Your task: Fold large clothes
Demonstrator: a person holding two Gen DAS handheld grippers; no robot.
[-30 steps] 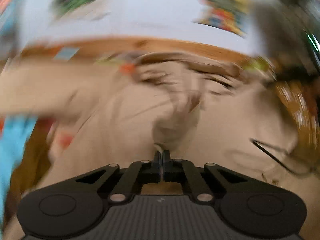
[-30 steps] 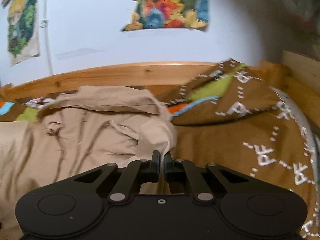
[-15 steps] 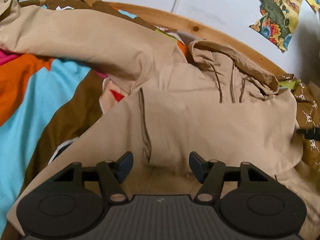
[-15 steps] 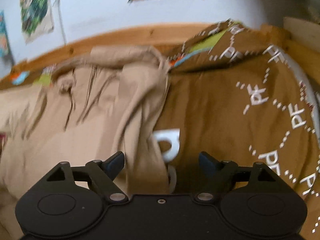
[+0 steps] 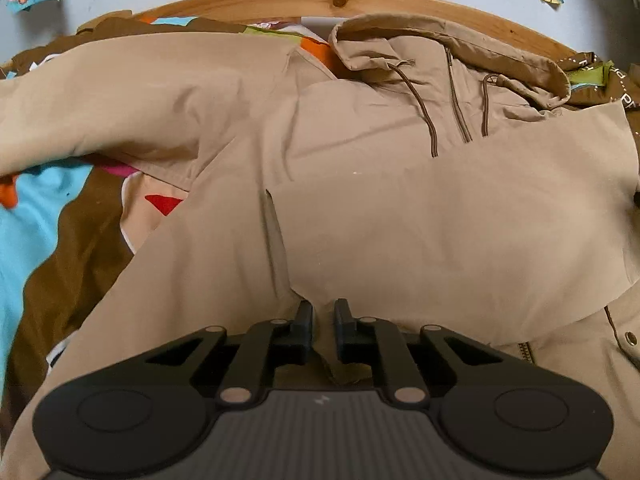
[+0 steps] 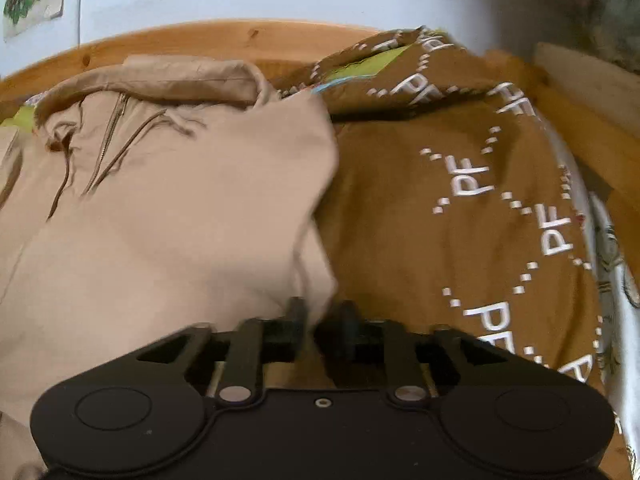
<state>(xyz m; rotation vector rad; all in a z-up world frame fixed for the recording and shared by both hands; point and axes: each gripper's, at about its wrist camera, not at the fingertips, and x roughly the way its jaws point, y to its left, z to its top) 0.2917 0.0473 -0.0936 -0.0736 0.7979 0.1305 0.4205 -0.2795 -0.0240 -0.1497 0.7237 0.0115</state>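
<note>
Beige jacket (image 5: 420,208) spread face up across a bed, hood (image 5: 448,40) toward the wooden headboard (image 5: 340,0). Right sleeve folded in over the chest, forming a flat panel whose lower edge runs just ahead of the left gripper (image 5: 320,316). Left sleeve (image 5: 120,108) stretched out to the left, lying over a bright quilt (image 5: 36,216) of blue, brown and orange patches. Below that sleeve, open quilt on the left side, free of cloth. Brown drawcords (image 5: 424,112) and a short zip hanging down from the neck. Snap and zip end visible at lower right of the left view.

Left gripper low over the jacket's front, fingers narrowed to a small gap, a pucker of beige cloth showing between and behind them; whether pinched or merely close, cannot tell.

From the right wrist, jacket's right edge (image 6: 320,184) running down the middle of the view, somewhat blurred. To the right of it, brown duvet (image 6: 460,216) with white "PF" lettering, bare and open as far as the bed's wooden side rail (image 6: 580,128). Duvet bunched up near the headboard, touching the hood's corner. Pale wall above with coloured posters (image 6: 32,0).

Right gripper (image 6: 318,320) at the jacket's lower right edge, fingers also drawn near each other, left finger against the beige fold, right finger over the duvet; blur hides whether any cloth is caught.
</note>
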